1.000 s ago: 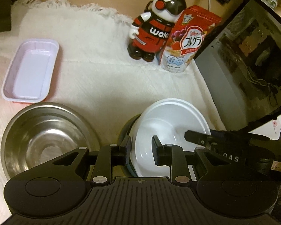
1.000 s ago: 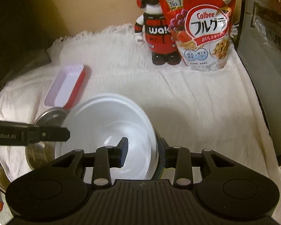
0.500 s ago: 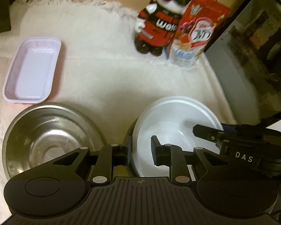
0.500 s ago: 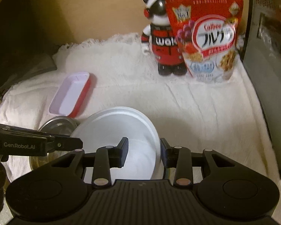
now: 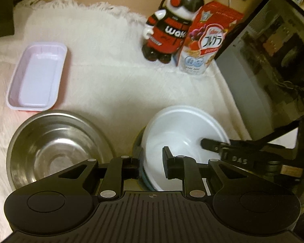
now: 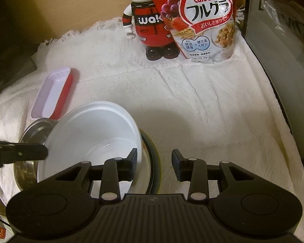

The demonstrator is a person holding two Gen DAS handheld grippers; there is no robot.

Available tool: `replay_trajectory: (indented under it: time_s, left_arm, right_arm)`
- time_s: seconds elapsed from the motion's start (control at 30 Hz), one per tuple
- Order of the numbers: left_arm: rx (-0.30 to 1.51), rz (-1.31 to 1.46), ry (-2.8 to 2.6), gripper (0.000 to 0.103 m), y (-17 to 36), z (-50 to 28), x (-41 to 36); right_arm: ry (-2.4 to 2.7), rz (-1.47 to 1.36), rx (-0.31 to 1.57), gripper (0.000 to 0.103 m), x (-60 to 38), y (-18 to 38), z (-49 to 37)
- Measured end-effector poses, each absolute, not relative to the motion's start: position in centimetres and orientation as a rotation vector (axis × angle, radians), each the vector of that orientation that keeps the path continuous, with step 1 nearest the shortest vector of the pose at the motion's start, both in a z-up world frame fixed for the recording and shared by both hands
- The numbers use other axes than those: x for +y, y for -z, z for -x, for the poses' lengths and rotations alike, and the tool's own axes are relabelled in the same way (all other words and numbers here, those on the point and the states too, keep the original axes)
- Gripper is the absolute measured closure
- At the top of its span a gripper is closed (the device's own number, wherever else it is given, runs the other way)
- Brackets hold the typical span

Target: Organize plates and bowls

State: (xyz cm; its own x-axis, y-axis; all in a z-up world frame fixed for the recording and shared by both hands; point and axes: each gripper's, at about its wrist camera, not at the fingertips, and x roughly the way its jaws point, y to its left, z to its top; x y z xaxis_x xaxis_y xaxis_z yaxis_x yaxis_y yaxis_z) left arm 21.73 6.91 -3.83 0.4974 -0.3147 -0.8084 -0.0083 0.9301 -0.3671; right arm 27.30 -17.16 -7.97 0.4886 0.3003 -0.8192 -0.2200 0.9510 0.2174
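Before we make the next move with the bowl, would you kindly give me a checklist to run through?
1. Bowl sits over the dark plate: ok.
2. Left hand-held gripper straddles the bowl's rim, its jaws having just been closing around it: ok.
3. Left grip firm: cannot tell.
4. Right hand-held gripper straddles the opposite rim: ok; firm hold: cannot tell.
5. Steel bowl empty and apart from the bowl: ok.
6. Tray out of the way: ok.
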Motion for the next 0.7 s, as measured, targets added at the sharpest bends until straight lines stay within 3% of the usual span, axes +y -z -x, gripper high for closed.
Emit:
replay_trajectory:
  time_s: [0.7]
  left_arm:
    - [1.052,0.390,0.275,0.082,4.3,-21.5,5.9]
  right_arm:
    - [-0.376,-0.096,0.983,0.067,-16.2,7.0,-26.4]
